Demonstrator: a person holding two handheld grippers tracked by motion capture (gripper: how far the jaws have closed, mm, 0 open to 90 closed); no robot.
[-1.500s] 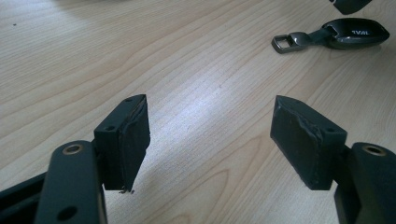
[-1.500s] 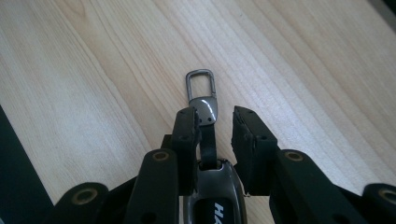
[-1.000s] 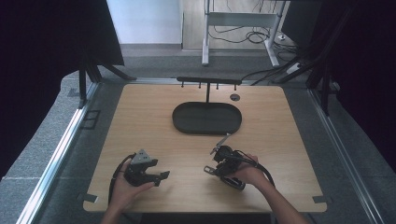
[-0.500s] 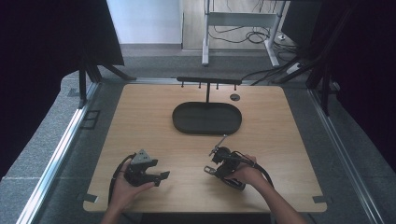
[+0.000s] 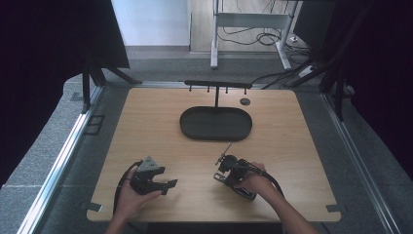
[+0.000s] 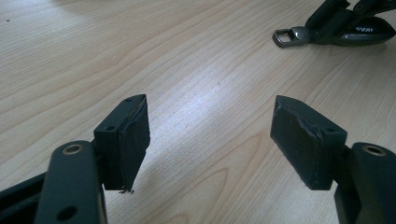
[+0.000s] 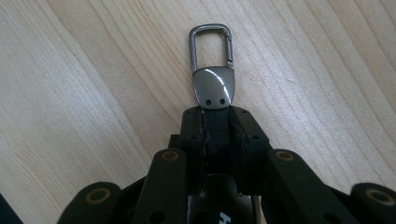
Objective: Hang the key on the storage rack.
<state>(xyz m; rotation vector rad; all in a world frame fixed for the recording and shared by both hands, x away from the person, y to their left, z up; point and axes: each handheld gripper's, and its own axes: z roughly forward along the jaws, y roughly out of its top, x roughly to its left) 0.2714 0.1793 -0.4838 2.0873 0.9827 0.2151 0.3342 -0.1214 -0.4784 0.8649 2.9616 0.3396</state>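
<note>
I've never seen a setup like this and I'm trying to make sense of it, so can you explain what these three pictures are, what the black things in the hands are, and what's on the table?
There is no robot here. A person sits at a wooden table and holds a hand-operated clamp, called a gripper, in each hand.

The high view looks down from above the person. The left gripper and right gripper rest near the table's front edge. Farther back stands a dark oval tray with a small rack of hooks rising behind it.

The other two pictures come from cameras riding on the grippers, looking along their black jaws. In the left gripper view the jaws stand wide apart over bare wood, holding nothing. In the right gripper view the jaws are closed on the black strap of a key clip, whose metal carabiner loop sticks out in front.
</note>
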